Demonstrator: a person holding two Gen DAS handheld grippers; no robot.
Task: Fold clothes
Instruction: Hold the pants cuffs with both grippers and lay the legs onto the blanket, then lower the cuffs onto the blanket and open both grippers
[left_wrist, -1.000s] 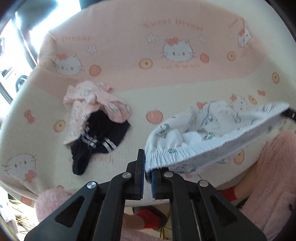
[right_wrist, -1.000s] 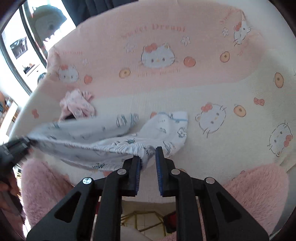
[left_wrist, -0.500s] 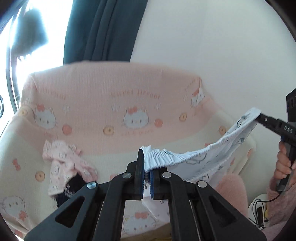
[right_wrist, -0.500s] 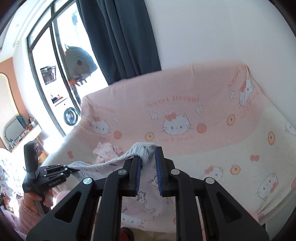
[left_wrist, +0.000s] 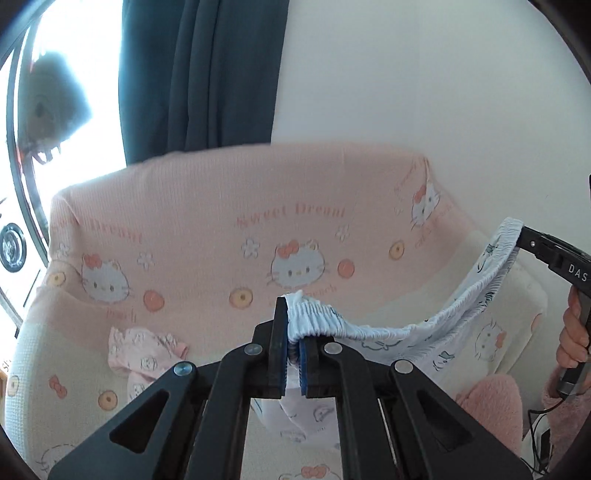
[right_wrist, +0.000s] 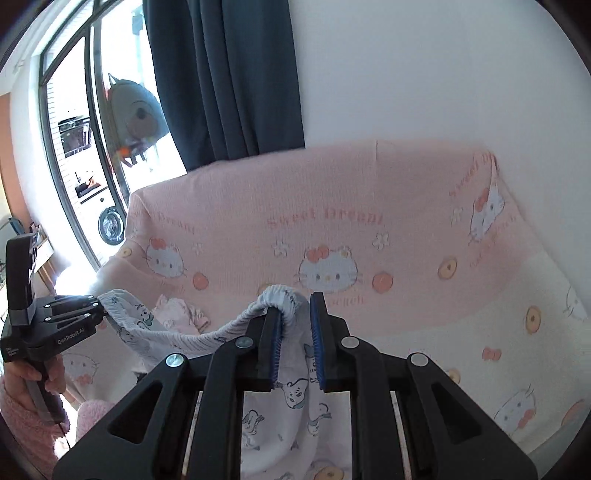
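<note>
Left gripper (left_wrist: 293, 354): my jaws are pinched nearly together on the elastic waistband of the white printed shorts (left_wrist: 417, 339), fabric bunched above the pads. Right gripper (right_wrist: 295, 332): jaws narrow but with a visible gap; the other end of the waistband loops over the left pad and cloth fills the space between the two, so I read it as gripped, less firmly than on the left.

The shorts hang in the air between my two grippers, waistband sagging in a shallow curve, the legs dropping below the fingers. They are clear of the sofa, as far as both wrist views show.

Step in hand, as I judge it: lift and spread before laying flat. To do it well, I would draw the grippers apart until the waistband is taut and level, keep both ends at equal height so the legs hang straight, then lower onto the seat hem-first. Risk: the right-hand hold looks shallow; a sharp tug could pull the band off that pad.

Further out: the sofa cover (left_wrist: 207, 229), pink above and cream below with a cat print, backs everything. A crumpled pink garment (left_wrist: 147, 350) lies on the seat to the left, well apart from the shorts. Dark curtain (right_wrist: 229, 81) and a window behind.

Containers: none visible in either view.
</note>
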